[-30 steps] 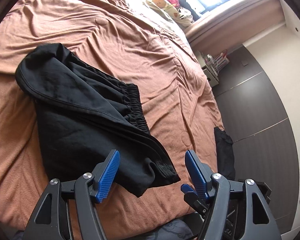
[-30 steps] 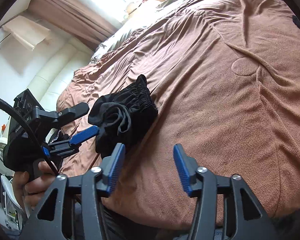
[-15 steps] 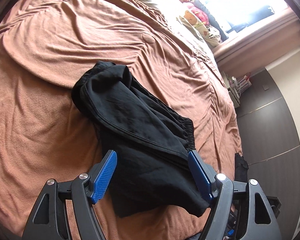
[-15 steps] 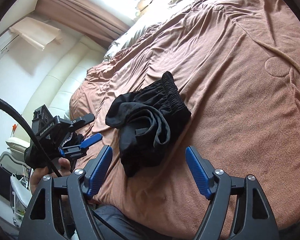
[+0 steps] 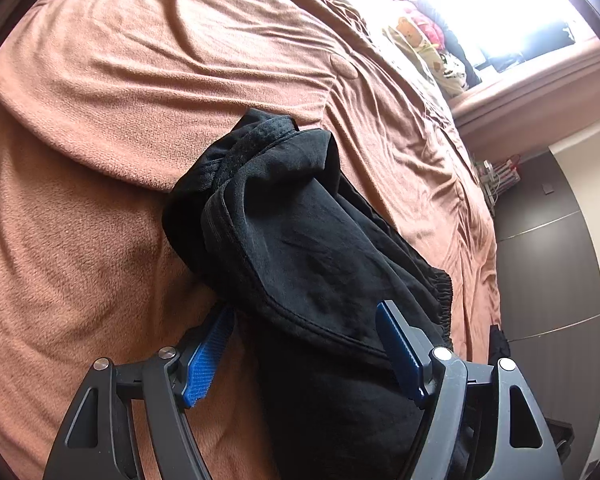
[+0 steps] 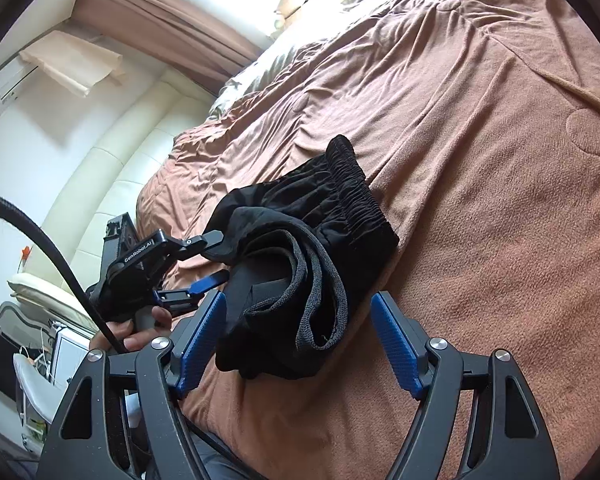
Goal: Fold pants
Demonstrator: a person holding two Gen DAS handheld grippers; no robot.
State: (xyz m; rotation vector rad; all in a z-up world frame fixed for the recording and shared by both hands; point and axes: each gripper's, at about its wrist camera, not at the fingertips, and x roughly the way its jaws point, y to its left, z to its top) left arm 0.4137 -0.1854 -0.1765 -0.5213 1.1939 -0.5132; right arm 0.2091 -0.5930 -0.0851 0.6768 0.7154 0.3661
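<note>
Both grippers have closed in on the black pants; left gripper and right gripper straddle the folded bundle, fingers spread wide.

one legible marking found. in the right wrist view, the black body of the left gripper carries white lettering reading "genrobot.ai", printed along its upper arm and running at a slant. the lettering is small but clear enough to read. that gripper is held in the person's left hand.

no other readable text noted in either view. the wall-mounted air conditioner at upper left of the right wrist view shows no legible brand. small items on the shelf beside the bed in the left wrist view are too small and blurred to read. the black pants show no visible label or tag.
</note>
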